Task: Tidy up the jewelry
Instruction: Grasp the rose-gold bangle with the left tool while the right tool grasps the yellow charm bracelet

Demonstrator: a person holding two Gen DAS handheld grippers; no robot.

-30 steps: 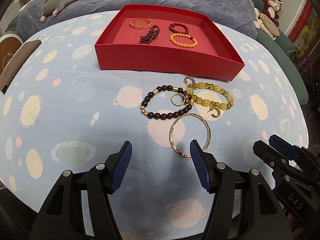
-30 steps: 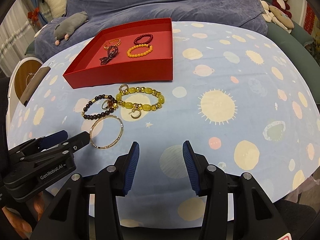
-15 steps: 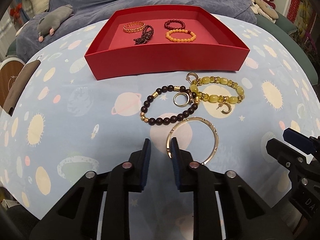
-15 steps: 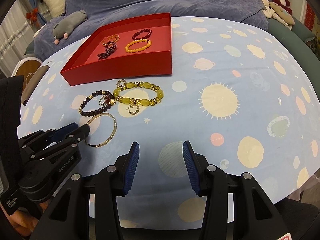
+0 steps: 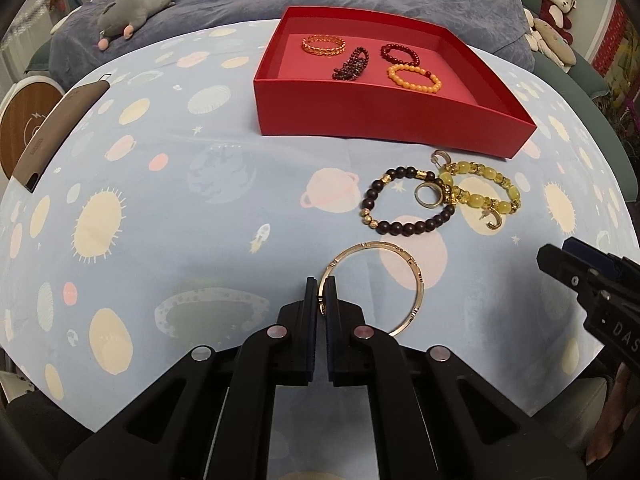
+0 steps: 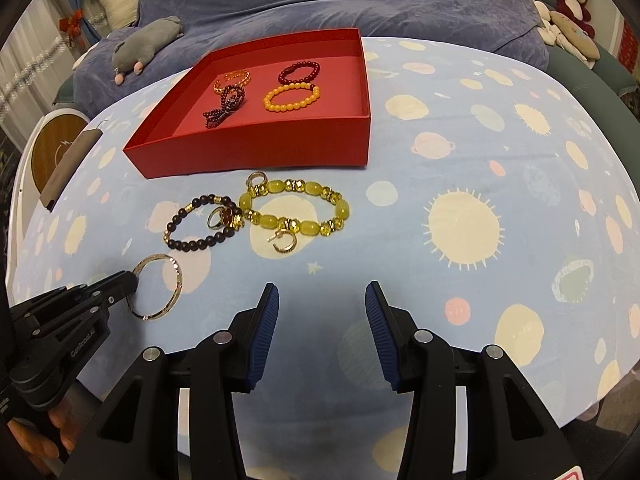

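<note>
My left gripper (image 5: 320, 289) is shut on the near-left rim of a thin gold bangle (image 5: 416, 276), which also shows in the right wrist view (image 6: 175, 292) held by the left gripper (image 6: 130, 282). Beyond it lie a dark bead bracelet (image 5: 404, 226), a gold ring (image 5: 427, 195), a yellow bead bracelet (image 5: 480, 192) and two hoop earrings (image 5: 495, 222). The red box (image 5: 384, 120) holds several bracelets. My right gripper (image 6: 319, 320) is open and empty above the cloth, near the front edge.
A blue space-print cloth (image 5: 160, 200) covers the table. A brown case (image 5: 52, 136) lies at the left edge. A grey plush mouse (image 5: 132, 6) and other soft toys (image 5: 554, 12) sit on the sofa behind.
My left gripper closed from wide open onto the bangle's rim and shifted left, dragging the bangle away from the bead bracelets. The right gripper stayed open and hardly moved.
</note>
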